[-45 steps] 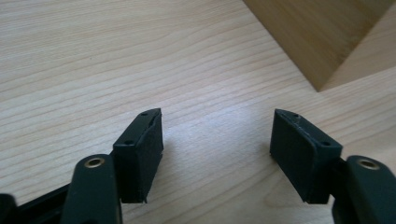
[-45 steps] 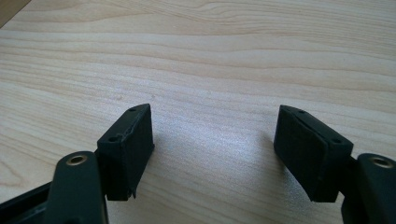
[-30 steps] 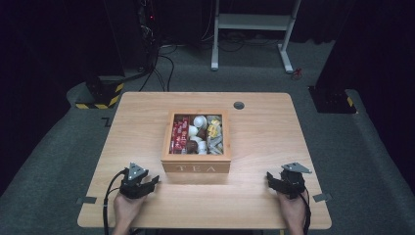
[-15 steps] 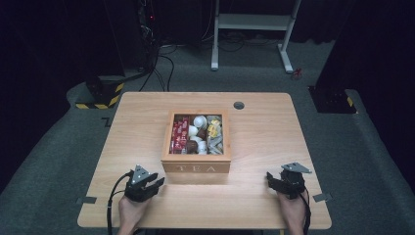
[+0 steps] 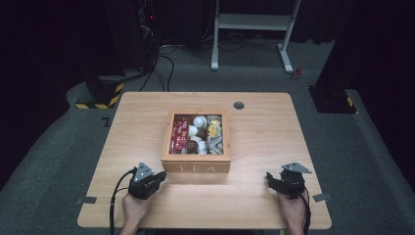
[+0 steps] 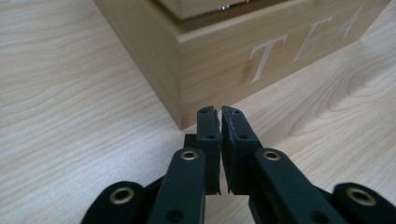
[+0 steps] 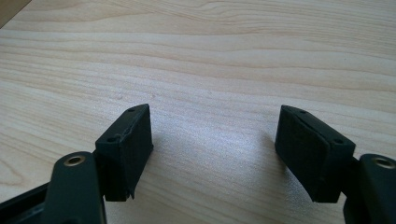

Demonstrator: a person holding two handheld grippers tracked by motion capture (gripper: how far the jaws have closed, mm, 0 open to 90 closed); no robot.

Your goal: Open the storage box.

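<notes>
A wooden box [image 5: 196, 165] lettered TEA stands at the middle of the table, its top open onto compartments of red packets, white pods and yellow sachets. My left gripper [image 5: 155, 177] rests near the box's front left corner [image 6: 180, 109]; in the left gripper view [image 6: 219, 110] its jaws are pressed together with nothing between them. My right gripper [image 5: 270, 178] lies on the table right of the box. Its jaws stand wide apart over bare wood in the right gripper view [image 7: 212, 135].
The wooden table [image 5: 264, 142] has a round cable hole [image 5: 239, 105] at its far edge. A white stand [image 5: 254, 22] and dark equipment with cables [image 5: 147, 29] sit on the floor beyond. Tape marks lie by the table's front corners.
My left gripper has moved forward and right, toward the box's front left corner. The right gripper has stayed put.
</notes>
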